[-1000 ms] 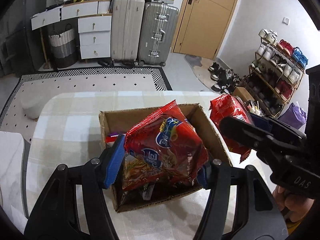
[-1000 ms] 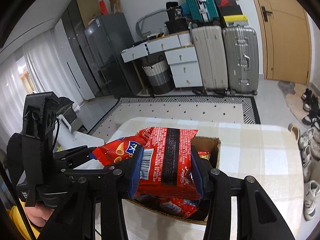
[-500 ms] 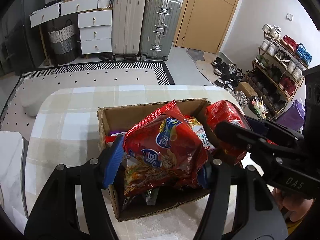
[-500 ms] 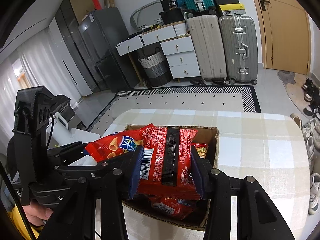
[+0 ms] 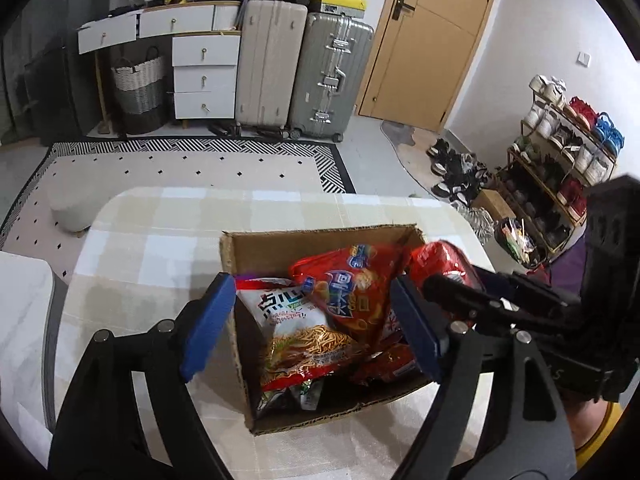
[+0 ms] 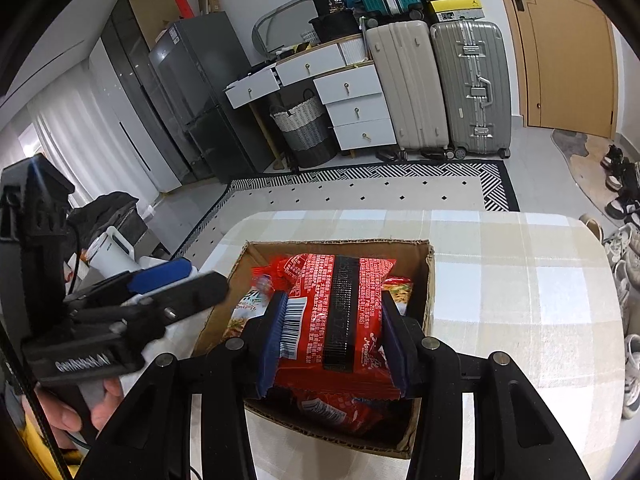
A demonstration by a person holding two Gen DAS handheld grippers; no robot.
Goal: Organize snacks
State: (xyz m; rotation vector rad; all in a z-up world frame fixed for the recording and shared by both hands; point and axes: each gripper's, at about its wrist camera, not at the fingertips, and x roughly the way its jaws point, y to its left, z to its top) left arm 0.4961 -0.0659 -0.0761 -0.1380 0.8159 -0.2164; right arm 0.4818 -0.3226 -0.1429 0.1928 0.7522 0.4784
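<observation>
We find the left gripper (image 5: 310,330) with its jaws standing wide; they have just been opening, and the red chip bag (image 5: 348,288) lies loose between them, touched by neither blue pad, resting on the other packets inside the cardboard box (image 5: 320,240). A white noodle-snack packet (image 5: 296,320) sits just inside the left-hand pad. That left-hand pad overhangs the box's near wall, so we judge that a straight lift clear, without sideways drift, is the sound way out.

The right gripper (image 6: 332,330) is closed firmly on a red foil packet (image 6: 336,312), both pads pressing its sides, barcode edge against the left-hand pad. The packet hangs over the open box, its lower edge near the red packets (image 6: 332,412) already inside.

In our judgement the step in hand is placing this second packet. To do it well, we should let the left gripper clear the opening first, lower the packet until it rests on the pile, then release. Dropping from height risks it sliding over the box rim onto the checked tablecloth (image 6: 520,280).
</observation>
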